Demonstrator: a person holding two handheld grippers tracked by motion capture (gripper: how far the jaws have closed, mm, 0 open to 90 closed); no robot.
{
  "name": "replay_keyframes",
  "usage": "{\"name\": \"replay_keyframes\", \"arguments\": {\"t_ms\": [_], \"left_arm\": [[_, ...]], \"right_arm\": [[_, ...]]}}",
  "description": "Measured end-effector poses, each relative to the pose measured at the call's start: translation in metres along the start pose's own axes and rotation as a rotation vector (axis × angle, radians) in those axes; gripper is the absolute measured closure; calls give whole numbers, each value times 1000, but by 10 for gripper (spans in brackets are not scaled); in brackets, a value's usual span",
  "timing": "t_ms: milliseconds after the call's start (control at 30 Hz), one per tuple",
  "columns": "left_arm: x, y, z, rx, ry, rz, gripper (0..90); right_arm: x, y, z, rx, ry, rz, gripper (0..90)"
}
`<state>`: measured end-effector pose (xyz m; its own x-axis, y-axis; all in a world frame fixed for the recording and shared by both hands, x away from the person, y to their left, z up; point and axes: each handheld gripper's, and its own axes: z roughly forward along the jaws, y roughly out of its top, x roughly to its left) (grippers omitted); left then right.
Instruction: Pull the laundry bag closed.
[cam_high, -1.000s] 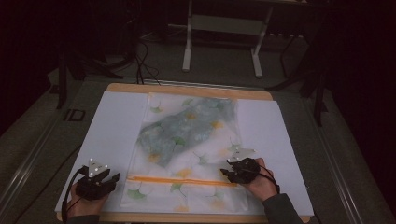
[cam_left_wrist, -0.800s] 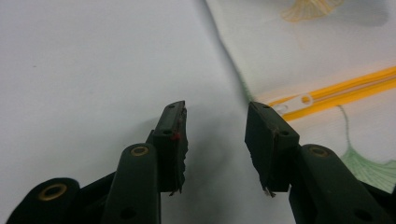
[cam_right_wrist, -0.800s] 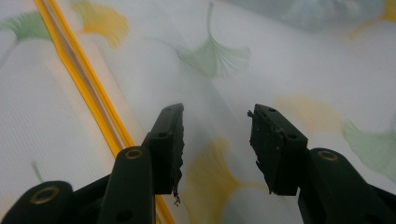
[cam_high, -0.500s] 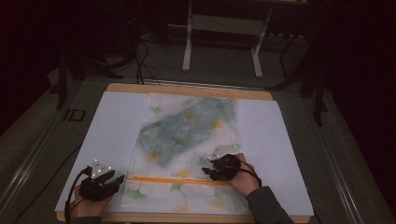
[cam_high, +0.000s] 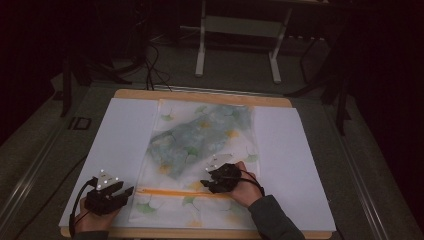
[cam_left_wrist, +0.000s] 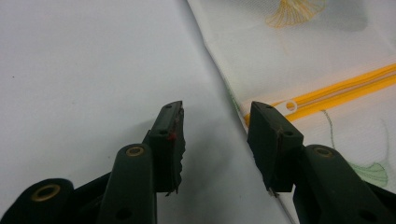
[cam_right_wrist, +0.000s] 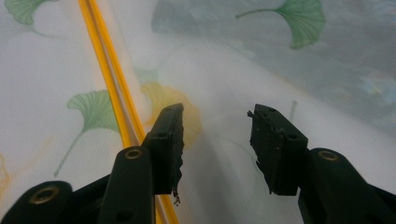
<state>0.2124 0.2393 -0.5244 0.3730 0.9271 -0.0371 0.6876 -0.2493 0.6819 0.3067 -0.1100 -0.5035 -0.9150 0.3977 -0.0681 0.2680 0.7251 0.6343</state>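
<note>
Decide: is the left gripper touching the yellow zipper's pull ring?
Apart. In the left gripper view, the open left gripper has the pull ring just beyond its right jaw, a sliver of mesh bag between.

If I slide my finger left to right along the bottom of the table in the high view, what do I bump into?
Left tongs → orange zipper on the mesh laundry bag → right tongs → white sheet.

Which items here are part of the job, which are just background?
In play: mesh laundry bag, its orange zipper, zipper pull ring, left tool open beside the bag edge, right tool open over the bag.

Background: white table cover, metal stand, floor cables.
</note>
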Motion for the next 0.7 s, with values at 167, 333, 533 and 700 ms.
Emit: {"name": "replay_keyframes", "arguments": {"t_ms": [167,333,533,700], "left_arm": [[0,0,0,3,-12,9,568],[0,1,0,5,-16,14,591],[1,1,-1,1,-10,9,590],[3,0,-2,1,-12,2,590]], "right_arm": [[6,8,7,-6,22,-10,540],[11,16,13,-7,42,-33,546],[18,25,20,-12,67,-51,546],[23,33,25,-17,82,-61,548]]}}
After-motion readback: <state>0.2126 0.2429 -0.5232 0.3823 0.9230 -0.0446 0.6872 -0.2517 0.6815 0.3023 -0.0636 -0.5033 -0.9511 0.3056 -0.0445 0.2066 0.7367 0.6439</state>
